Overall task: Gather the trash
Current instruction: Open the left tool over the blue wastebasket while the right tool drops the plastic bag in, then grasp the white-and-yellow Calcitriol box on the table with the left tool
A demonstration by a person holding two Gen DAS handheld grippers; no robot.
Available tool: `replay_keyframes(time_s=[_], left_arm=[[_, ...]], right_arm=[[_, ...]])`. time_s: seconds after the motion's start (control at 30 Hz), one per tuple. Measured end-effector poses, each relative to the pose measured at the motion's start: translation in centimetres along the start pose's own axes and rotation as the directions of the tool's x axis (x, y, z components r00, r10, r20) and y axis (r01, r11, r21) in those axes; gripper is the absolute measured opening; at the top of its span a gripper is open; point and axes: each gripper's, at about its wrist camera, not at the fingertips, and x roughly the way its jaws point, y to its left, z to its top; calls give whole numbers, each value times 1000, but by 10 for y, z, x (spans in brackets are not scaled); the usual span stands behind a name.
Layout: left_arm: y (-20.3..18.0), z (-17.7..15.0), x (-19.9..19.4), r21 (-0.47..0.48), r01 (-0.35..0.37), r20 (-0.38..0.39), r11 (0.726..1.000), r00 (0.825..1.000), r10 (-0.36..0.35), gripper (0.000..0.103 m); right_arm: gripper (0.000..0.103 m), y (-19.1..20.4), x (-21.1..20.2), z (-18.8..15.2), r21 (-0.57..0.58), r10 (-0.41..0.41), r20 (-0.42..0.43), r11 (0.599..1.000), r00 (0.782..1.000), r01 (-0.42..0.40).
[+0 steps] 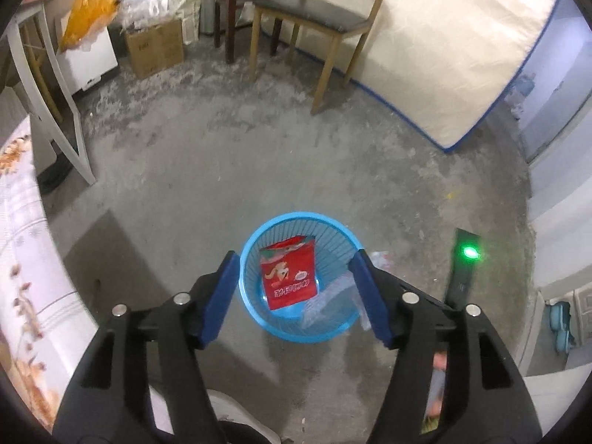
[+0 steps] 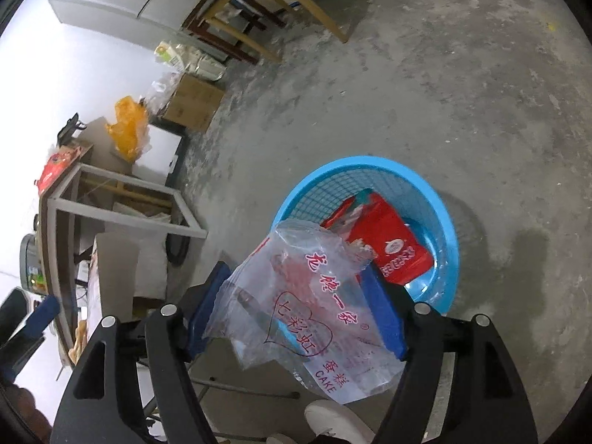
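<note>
A blue mesh trash basket stands on the concrete floor, with a red snack packet lying inside. My left gripper is open and empty right above the basket. In the right wrist view the same basket and red packet show. A clear plastic cake bag with red print sits between the fingers of my right gripper, beside the basket's near rim. The jaws stand wide, so whether they pinch the bag is unclear. The bag also shows faintly in the left wrist view.
A wooden chair and a dark stool stand at the back. A mattress leans on the right. A cardboard box, an orange bag and a white table frame are at the left.
</note>
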Motion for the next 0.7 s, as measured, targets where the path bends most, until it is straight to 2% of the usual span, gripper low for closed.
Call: replay_keyframes(time_s=[0.1, 0.2, 0.27, 0.33, 0.37, 0.43, 0.5, 0.53, 0.57, 0.7], left_arm=[[6, -11, -36, 24, 4, 52, 1000, 999, -5, 66], [18, -27, -74, 27, -1, 96, 1000, 995, -2, 69], [29, -42, -102, 14, 1, 127, 1000, 992, -3, 72], [41, -58, -126, 6, -12, 151, 1000, 988, 11, 75], [46, -66, -137, 8, -27, 157, 1000, 987, 25, 75], [56, -83, -157, 6, -58, 174, 998, 983, 56, 78], [66, -100, -176, -8, -78, 195, 997, 978, 78, 80], [71, -108, -184, -13, -85, 206, 996, 975, 86, 82], [74, -115, -191, -16, -91, 217, 996, 972, 92, 83], [93, -154, -226, -52, -115, 265, 992, 956, 125, 84]], right_arm=[[77, 7, 7, 8, -16, 14, -16, 1000, 1000, -14], [85, 18, 23, 21, -35, -12, -61, 999, 998, 10], [86, 27, 34, 28, -48, -41, -107, 998, 993, 36], [90, 39, 44, 31, -107, -109, -146, 990, 983, 94], [90, 47, 50, 31, -178, -228, -147, 963, 962, 201], [90, 60, 60, 30, -321, -419, -123, 875, 900, 363], [90, 69, 66, 28, -408, -499, -109, 811, 860, 419], [90, 71, 65, 28, -426, -519, -95, 793, 850, 436], [90, 72, 62, 29, -424, -520, -88, 792, 850, 440], [90, 72, 32, 30, -338, -435, -60, 856, 899, 391]])
